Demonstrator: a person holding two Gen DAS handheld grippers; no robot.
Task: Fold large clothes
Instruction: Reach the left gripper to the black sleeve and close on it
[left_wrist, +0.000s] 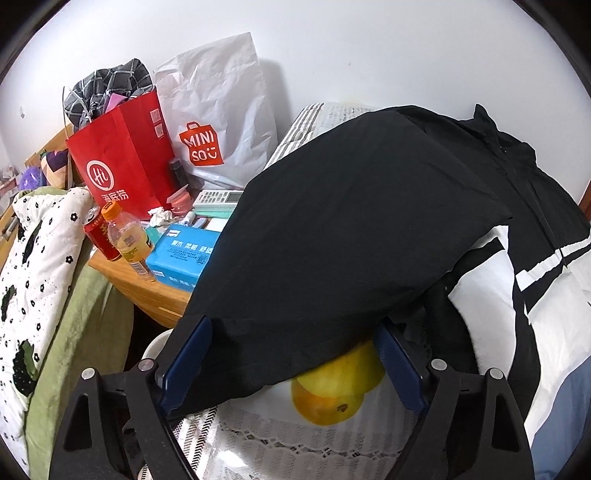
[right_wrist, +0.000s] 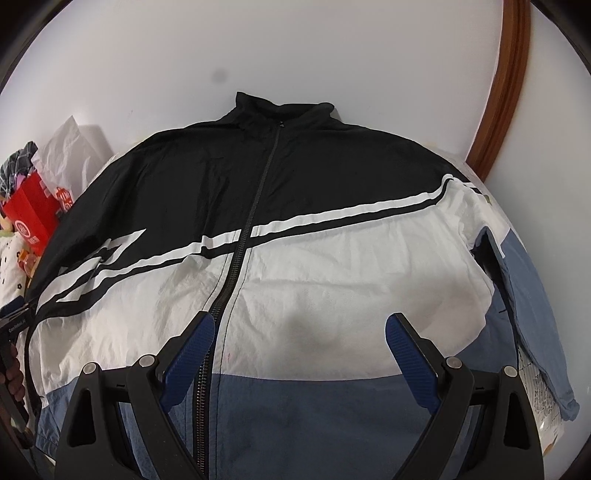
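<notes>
**A:** What do the left jaws look like?

**B:** The left gripper (left_wrist: 295, 354) has its blue pads spread wide. The black sleeve (left_wrist: 343, 236) of the jacket lies between them, its cuff edge draped across the gap. The pads do not visibly press on the cloth. Under the sleeve, a bedsheet (left_wrist: 314, 435) printed with yellow fruit shows between the jaws.

**A:** And the right jaws?

**B:** The right gripper (right_wrist: 299, 350) is also spread wide and holds nothing. It hangs above the lower front of the jacket (right_wrist: 295, 258), over the white panel, with the zipper (right_wrist: 236, 258) running up just inside the left pad.

**A:** How does the jacket lie?

**B:** Flat on the bed, front up, zipped, collar at the far end against the white wall. Black on top, white in the middle, blue at the hem. Its other sleeve (right_wrist: 528, 295) hangs off the right edge.

**A:** Anything beyond?

**B:** To the left, a wooden desk (left_wrist: 147, 291) carries a red paper bag (left_wrist: 125, 155), a white shopping bag (left_wrist: 218, 110), a blue tissue pack (left_wrist: 184, 254), a bottle (left_wrist: 127, 236) and a can (left_wrist: 98, 236).
</notes>
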